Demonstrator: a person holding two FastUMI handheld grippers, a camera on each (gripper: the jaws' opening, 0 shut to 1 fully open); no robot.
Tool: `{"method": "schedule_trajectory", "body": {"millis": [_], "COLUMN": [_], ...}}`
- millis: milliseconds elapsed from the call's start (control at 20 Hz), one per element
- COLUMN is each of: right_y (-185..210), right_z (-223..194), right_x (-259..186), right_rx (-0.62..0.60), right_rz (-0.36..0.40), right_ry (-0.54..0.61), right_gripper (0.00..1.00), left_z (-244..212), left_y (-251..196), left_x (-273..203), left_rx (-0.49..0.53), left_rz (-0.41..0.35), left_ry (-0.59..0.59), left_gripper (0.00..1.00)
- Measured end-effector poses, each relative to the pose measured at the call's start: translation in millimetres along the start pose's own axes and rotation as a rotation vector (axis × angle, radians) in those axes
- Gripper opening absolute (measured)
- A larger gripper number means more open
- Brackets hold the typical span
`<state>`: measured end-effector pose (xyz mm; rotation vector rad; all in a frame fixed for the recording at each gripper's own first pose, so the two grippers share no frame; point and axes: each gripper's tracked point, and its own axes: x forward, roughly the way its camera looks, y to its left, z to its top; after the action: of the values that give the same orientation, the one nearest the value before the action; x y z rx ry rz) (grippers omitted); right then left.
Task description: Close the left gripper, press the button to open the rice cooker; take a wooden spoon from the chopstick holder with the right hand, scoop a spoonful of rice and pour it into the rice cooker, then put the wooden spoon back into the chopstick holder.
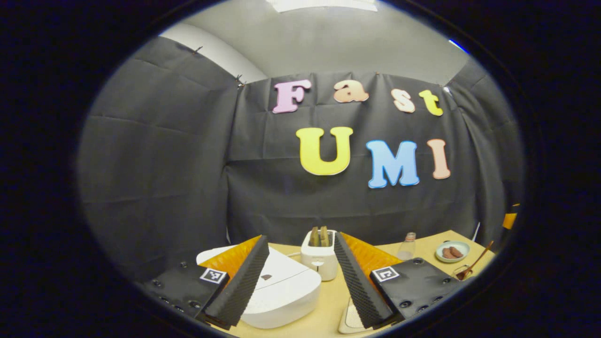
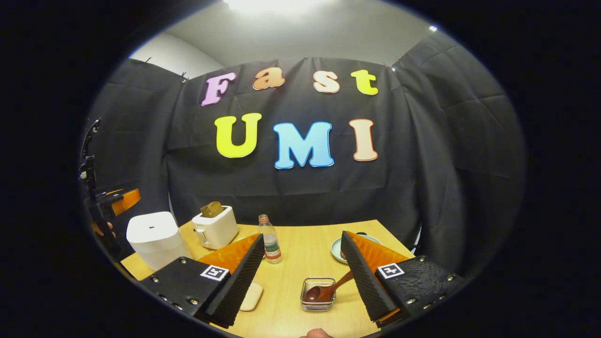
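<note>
the left gripper (image 1: 300, 277) hangs wide open above the closed white rice cooker (image 1: 281, 288) near the table's (image 2: 300, 234) left edge. the right gripper (image 2: 303, 277) gapes wide over bare tabletop, the wooden spoon (image 2: 324, 291) resting in its wire holder (image 2: 318, 303) between the fingers.

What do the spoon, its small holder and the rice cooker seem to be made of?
Spoon: looks like wood with a glossy dark-brown varnish; its bowl reflects light.
Holder: appears to be metal wire with a shiny finish; the thin bars form an open basket.
Rice cooker: probably white plastic, smooth and matte, with rounded corners.
</note>
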<state>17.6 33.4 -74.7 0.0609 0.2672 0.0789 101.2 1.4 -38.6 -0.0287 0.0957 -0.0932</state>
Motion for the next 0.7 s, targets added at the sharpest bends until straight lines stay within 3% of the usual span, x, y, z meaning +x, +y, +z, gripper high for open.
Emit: {"method": "schedule_trajectory", "body": {"millis": [150,350,700], "right_y": [2,14,35], "right_z": [2,6,32], "right_x": [2,-3,-6], "right_rx": [-0.029,-0.045,-0.065], "right_rz": [-0.028,-0.033,-0.008], "right_ry": [-0.030,-0.061,-0.146], "right_gripper": [0.99,0.99,0.99], "left_z": [12,16,15], "left_y": [-8,4,16], "left_x": [-24,-48,-58], "left_rx": [-0.029,-0.039,0.064], "left_rz": [-0.050,-0.013,-0.001], "left_ry": [-0.032,-0.058,-0.076], "left_gripper": [0.97,0.97,0.97]}}
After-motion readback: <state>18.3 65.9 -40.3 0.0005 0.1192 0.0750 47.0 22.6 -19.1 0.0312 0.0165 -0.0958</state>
